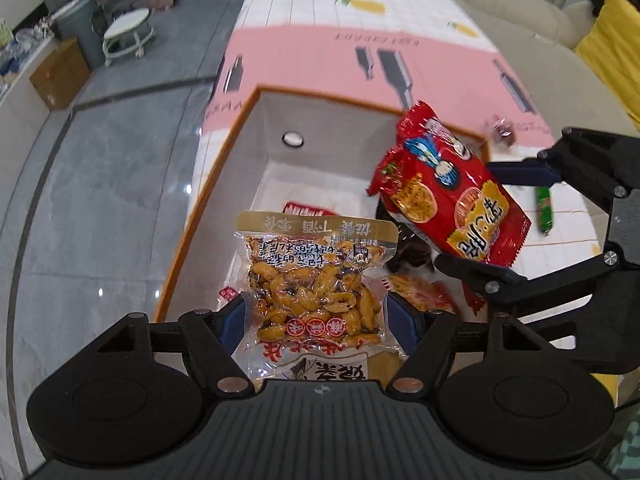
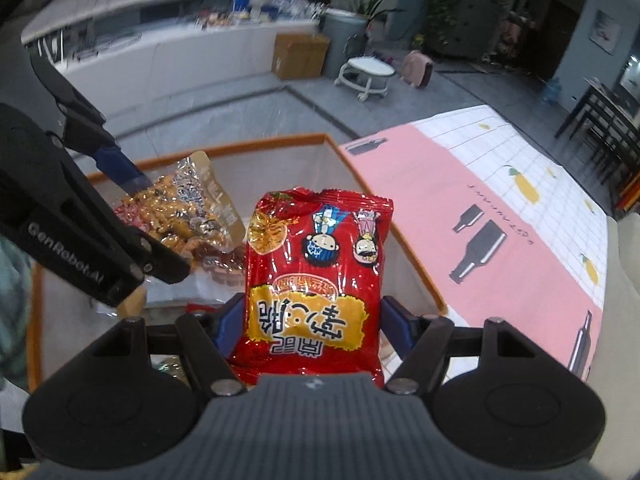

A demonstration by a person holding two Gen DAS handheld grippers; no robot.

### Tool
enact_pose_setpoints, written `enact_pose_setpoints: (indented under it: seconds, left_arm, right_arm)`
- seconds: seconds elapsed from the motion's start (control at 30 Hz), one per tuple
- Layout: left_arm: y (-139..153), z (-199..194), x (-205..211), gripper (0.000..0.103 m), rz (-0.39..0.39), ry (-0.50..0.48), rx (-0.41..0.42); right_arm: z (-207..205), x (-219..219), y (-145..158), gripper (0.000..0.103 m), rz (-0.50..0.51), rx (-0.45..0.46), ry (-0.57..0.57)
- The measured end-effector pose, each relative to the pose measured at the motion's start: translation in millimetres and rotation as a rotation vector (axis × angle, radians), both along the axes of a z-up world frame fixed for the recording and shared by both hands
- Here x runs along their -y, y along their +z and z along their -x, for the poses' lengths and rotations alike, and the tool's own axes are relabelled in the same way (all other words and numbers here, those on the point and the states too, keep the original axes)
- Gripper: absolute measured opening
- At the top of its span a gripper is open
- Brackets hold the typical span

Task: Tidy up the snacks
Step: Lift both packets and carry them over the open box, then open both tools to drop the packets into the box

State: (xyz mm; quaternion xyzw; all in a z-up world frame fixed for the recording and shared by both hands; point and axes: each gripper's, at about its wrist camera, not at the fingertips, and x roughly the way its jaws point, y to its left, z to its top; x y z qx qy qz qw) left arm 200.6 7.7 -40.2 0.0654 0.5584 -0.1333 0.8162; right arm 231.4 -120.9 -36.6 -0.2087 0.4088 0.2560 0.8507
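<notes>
Two packets are held over the orange-rimmed box [image 1: 208, 184], one per gripper, above several more snacks lying on its floor. The left gripper [image 1: 316, 316], pitched steeply down, clamps a clear packet of yellow beans [image 1: 316, 288], long axis running away from it. At its right, the right gripper [image 2: 312, 320], also angled down, grips a red snack bag [image 2: 316, 280] lengthwise, its top seam at the far end.

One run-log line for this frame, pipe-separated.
left hand-held gripper: holds peanut pack | right hand-held gripper: holds red snack bag | both over orange-rimmed box
</notes>
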Motion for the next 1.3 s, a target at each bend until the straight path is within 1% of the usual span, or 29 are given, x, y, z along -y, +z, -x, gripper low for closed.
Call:
enact_pose_setpoints:
  seconds: [0.07, 0.23, 0.4, 0.53, 0.67, 0.83, 0.93, 1.03, 1.1, 1.17, 1.3]
  left_arm:
    - [-9, -6, -4, 0.082, -0.018, 0.025, -0.020]
    - [-29, -19, -7, 0.082, -0.053, 0.083, -0.055]
    - [-41, -24, -3, 0.083, -0.102, 0.087, -0.072]
    - [-46, -24, 0, 0.083, -0.148, 0.079, -0.069]
    - [-48, -25, 6, 0.083, -0.185, 0.057, -0.058]
    - [-48, -24, 11, 0.085, -0.197, 0.049, -0.058]
    - [-47, -25, 12, 0.089, -0.204, 0.050, -0.061]
    - [-48, -25, 10, 0.091, -0.213, 0.048, -0.072]
    - [-47, -24, 9, 0.091, -0.217, 0.047, -0.066]
    - [-45, -22, 8, 0.092, -0.227, 0.048, -0.052]
    - [-36, -14, 6, 0.093, -0.228, 0.050, -0.018]
  right_arm:
    - [-9, -7, -9, 0.069, 0.020, -0.009, 0.010]
    - [-17, -25, -25, 0.069, 0.095, 0.014, 0.068]
    - [-21, -44, -39, 0.069, 0.168, 0.020, 0.129]
    - [-26, -53, -52, 0.069, 0.218, 0.019, 0.160]
    - [-24, -57, -56, 0.070, 0.236, 0.005, 0.162]
    - [-25, -57, -58, 0.071, 0.239, -0.005, 0.152]
    - [-29, -58, -60, 0.072, 0.242, -0.005, 0.148]
    - [-29, -59, -60, 0.077, 0.244, -0.002, 0.150]
    - [-31, -58, -62, 0.084, 0.243, 0.008, 0.144]
    - [-30, -58, -59, 0.089, 0.241, 0.029, 0.129]
    - [-31, -51, -49, 0.090, 0.190, 0.019, 0.107]
